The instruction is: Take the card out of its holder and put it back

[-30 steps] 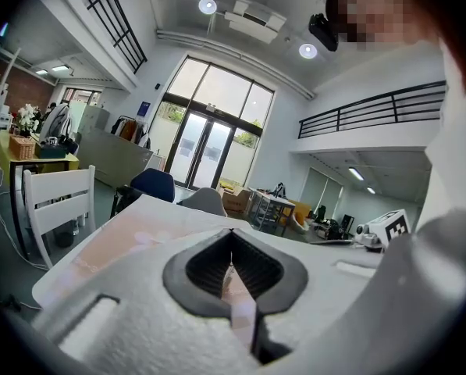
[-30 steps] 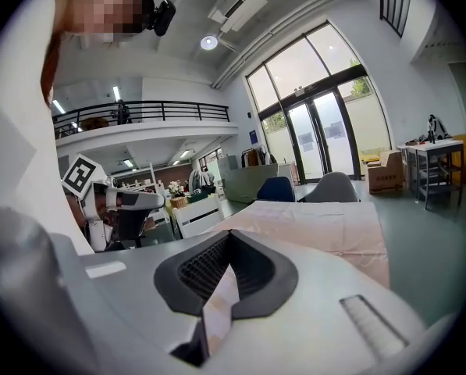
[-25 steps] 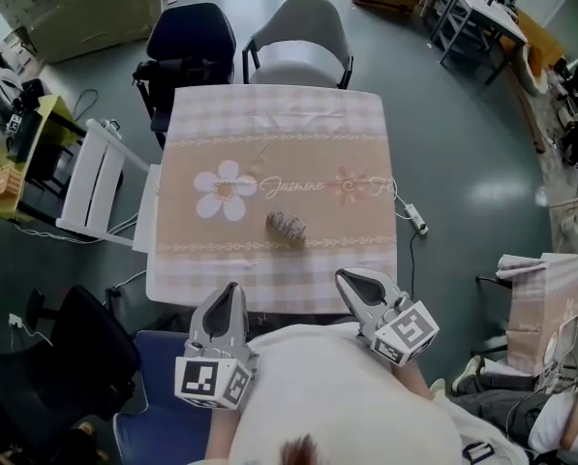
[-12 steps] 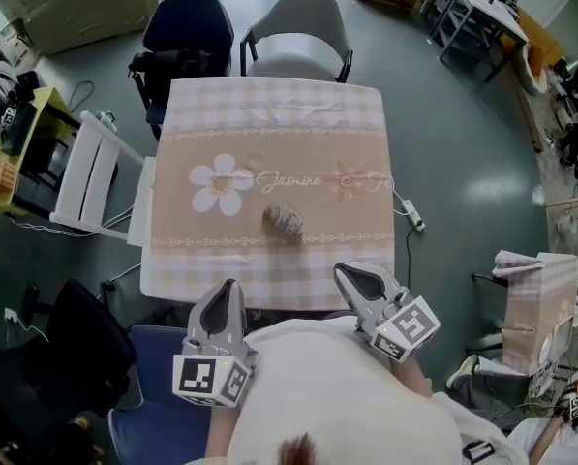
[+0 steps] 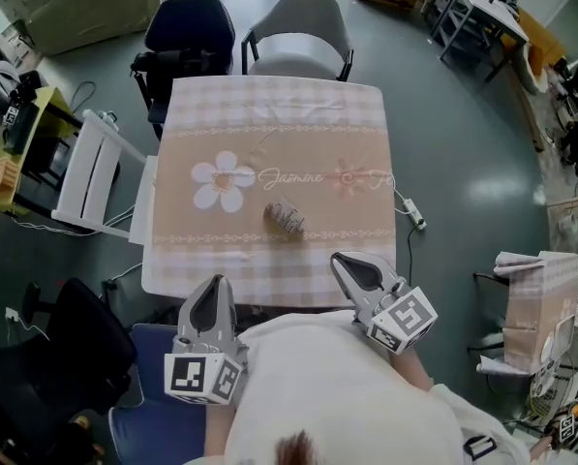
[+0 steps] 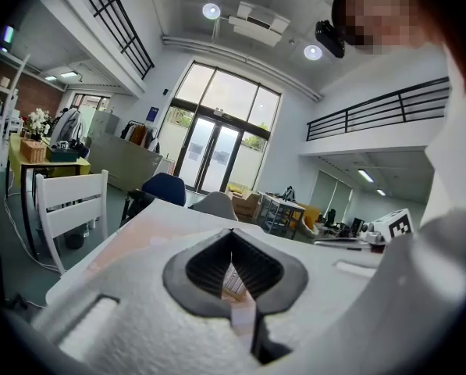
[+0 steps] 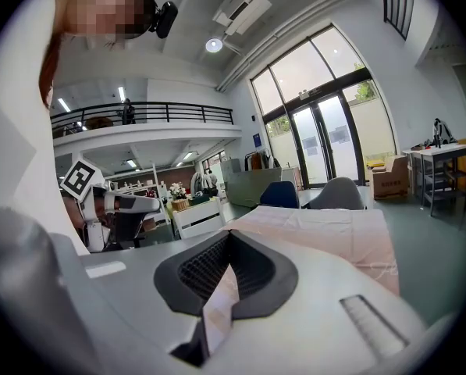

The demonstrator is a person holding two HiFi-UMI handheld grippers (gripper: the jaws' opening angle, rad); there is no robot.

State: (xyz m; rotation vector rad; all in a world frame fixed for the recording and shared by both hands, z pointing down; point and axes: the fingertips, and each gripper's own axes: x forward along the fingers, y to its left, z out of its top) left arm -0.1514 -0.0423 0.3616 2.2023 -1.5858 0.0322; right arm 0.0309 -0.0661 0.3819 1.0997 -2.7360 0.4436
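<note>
Card holder [image 5: 285,217]: lies on the table [image 5: 269,114] ahead of and between the left gripper [image 5: 214,291] and right gripper [image 5: 345,264], both empty with jaws pressed together; removal seemingly not begun; next needs opening jaws and reaching forward.

Checked pink-and-white desk cloth [image 5: 269,109], beige centre band, white flower print [image 5: 222,181]. Navy upholstered chair [image 5: 187,29]; grey upholstered chair [image 5: 303,22].
</note>
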